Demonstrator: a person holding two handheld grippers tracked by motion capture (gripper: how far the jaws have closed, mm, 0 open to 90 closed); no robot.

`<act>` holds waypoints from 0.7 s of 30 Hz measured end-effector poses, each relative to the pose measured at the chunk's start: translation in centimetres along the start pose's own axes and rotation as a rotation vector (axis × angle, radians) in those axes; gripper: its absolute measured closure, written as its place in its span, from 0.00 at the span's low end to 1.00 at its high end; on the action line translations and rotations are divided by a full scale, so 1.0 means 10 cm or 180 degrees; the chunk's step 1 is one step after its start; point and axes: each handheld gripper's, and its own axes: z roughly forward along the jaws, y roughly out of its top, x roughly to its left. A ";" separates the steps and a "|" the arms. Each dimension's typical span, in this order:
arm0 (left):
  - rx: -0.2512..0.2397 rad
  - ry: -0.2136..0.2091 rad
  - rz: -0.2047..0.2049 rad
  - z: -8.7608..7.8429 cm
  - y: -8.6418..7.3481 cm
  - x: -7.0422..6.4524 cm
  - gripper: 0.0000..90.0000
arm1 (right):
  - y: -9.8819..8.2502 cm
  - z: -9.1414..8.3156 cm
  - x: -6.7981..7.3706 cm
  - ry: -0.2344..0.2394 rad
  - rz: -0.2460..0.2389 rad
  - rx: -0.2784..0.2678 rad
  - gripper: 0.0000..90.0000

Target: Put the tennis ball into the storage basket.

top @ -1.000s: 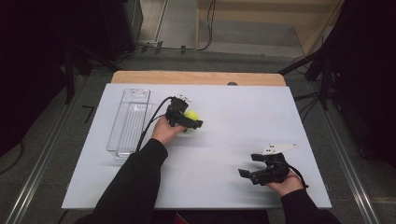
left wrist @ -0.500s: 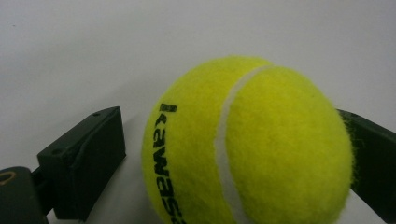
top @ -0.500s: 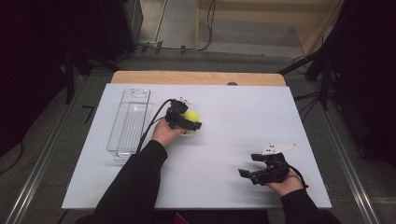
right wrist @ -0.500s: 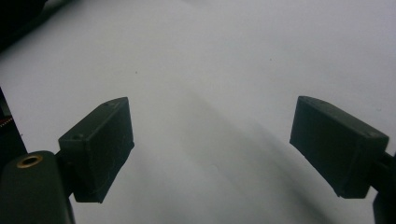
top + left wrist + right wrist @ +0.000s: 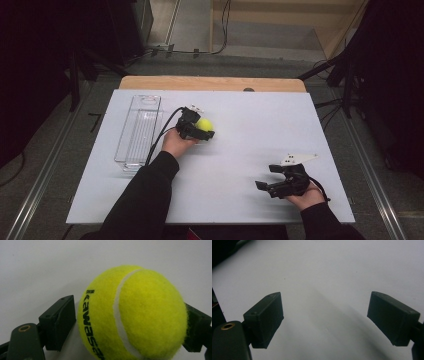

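Note:
A yellow tennis ball [image 5: 204, 123] rests on the white table top [image 5: 250, 120], left of centre. My left gripper [image 5: 201, 129] reaches it from the near side, and its jaws have just been closing with the ball between them. In the left gripper view the ball [image 5: 132, 315] is wedged between both black pads [image 5: 58, 322], which touch its felt on either side. My right gripper [image 5: 265, 176] lies low at the near right, pointing left, and it is open. In the right gripper view that gripper [image 5: 324, 317] has bare table between its wide-set pads.
A long clear plastic container [image 5: 140, 131] stands on the left part of the table, just left of my left hand. A wooden strip [image 5: 210, 83] runs along the far edge. Dark floor and metal rails surround the table.
The left gripper's jaws have drawn in around the tennis ball. Both hands have stayed where they were.

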 end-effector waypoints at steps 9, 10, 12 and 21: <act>-0.0033 -0.0036 0.0018 -0.01 0.00 -0.03 0.28 | 0.00 0.00 0.00 -0.0001 0.0005 -0.0004 0.13; -0.0036 -0.0032 0.0020 -0.01 0.00 -0.03 0.28 | 0.00 0.00 0.00 -0.0003 -0.0002 -0.0008 0.13; -0.0036 -0.0023 0.0014 -0.01 0.00 -0.04 0.29 | 0.00 0.00 0.00 0.0004 0.0007 -0.0005 0.13; -0.0031 -0.0023 0.0014 -0.02 0.00 -0.04 0.29 | 0.00 0.00 0.00 0.0007 0.0002 0.0007 0.13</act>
